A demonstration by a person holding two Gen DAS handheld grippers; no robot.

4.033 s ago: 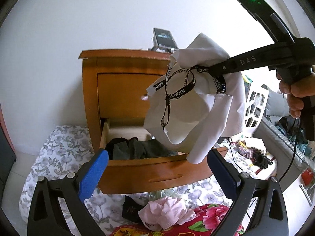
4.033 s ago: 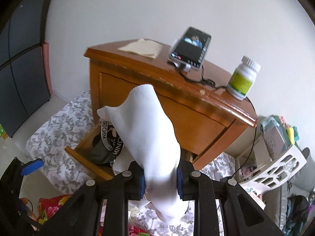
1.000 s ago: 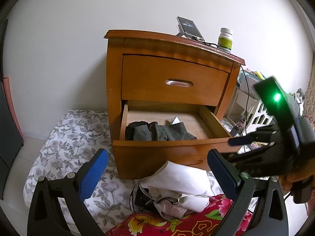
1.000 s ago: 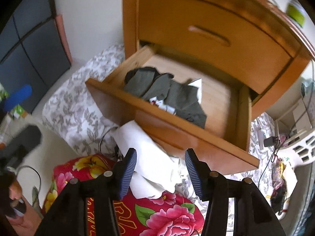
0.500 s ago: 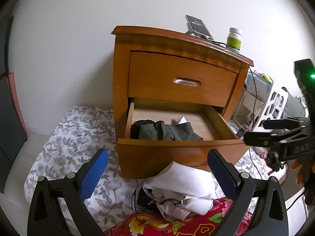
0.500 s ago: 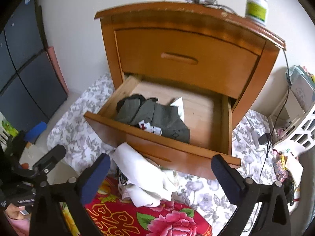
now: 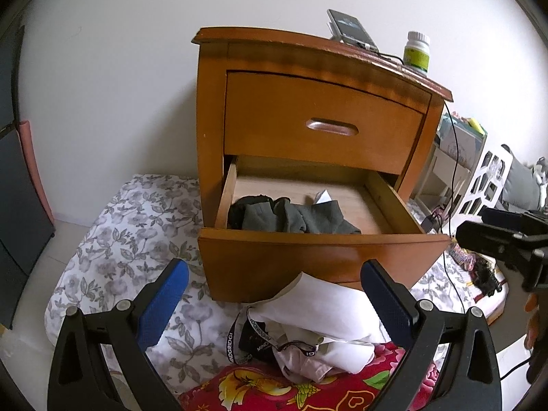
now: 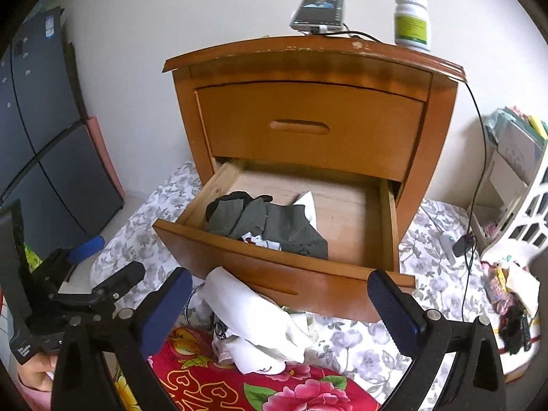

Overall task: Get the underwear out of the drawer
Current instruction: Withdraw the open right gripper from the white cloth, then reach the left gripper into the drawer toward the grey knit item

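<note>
Both of your tools are free right now: the right hand-held gripper (image 8: 279, 303) stands spread wide with nothing between its blue pads, and the left hand-held gripper (image 7: 274, 294) is likewise spread and carrying nothing. The lower drawer (image 8: 284, 275) of the wooden nightstand (image 8: 308, 68) is pulled out toward you, and the job looks partly done. A white pair of underwear (image 8: 250, 311) with a black lettered waistband lies crumpled on the floor bedding just in front of the drawer face, resting on a small heap with a pale pink garment (image 7: 301, 363) at the edge of the red floral blanket (image 8: 274, 390). So at least that much is out. What is left sits inside: a dark grey bundle of underwear (image 8: 267, 222) is bunched toward the near left of the drawer, with a scrap of something white and patterned peeking from under it and a white corner (image 8: 306, 203) showing at its far side. The right half of the drawer floor is bare wood. Your right tool faces the opening from above and is well apart from the grey pile, so the next reach, as I judge it, goes down into the near-left part of the drawer. The phone (image 8: 318, 12) and pill bottle (image 8: 411, 22) on top are not involved.
</note>
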